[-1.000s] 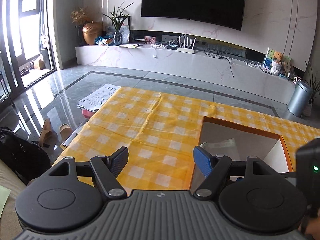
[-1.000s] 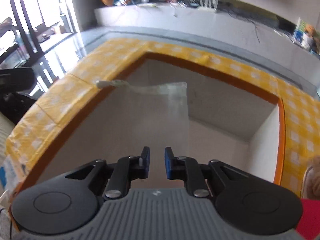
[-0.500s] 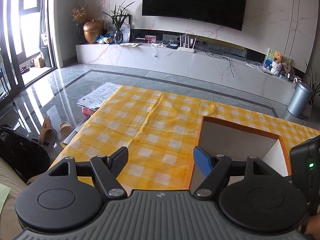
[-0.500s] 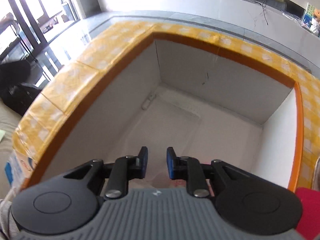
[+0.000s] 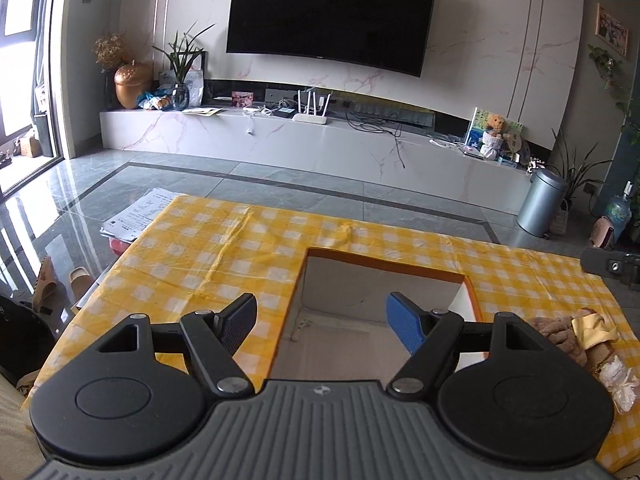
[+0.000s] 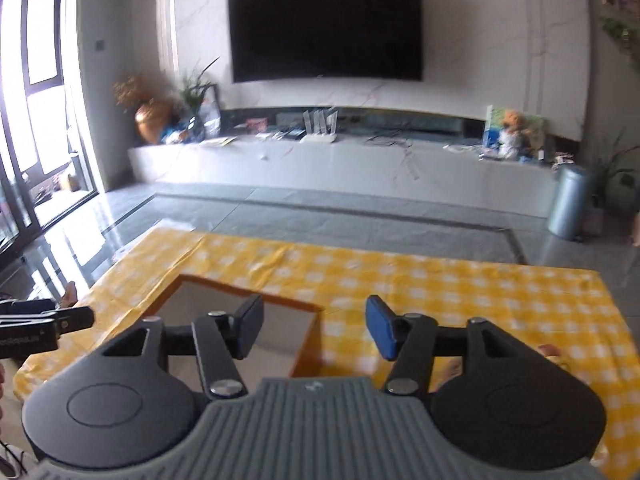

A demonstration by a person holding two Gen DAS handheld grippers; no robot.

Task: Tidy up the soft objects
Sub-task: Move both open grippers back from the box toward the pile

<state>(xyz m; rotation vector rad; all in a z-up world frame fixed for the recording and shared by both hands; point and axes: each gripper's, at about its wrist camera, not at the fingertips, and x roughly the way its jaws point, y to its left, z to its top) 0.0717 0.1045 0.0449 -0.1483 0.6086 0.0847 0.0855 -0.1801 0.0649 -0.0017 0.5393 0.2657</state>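
The right gripper (image 6: 314, 330) hangs spread and empty above the box (image 6: 240, 330), and the left gripper (image 5: 322, 322) is likewise parted with nothing held. The plush toy (image 5: 568, 338) lies on the yellow checked cloth (image 5: 224, 256) just right of the box. The next grasp probably goes best low on the toy's bulk, with the loose gold ribbon (image 5: 592, 330) avoided.

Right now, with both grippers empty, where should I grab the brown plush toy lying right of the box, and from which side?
Take the brown plush toy across its rounded brown body, coming from above with the right gripper, which looks nearer. It lies flat on the yellow checked cloth, so a side approach would likely scrape the cloth. Avoid the gold ribbon.
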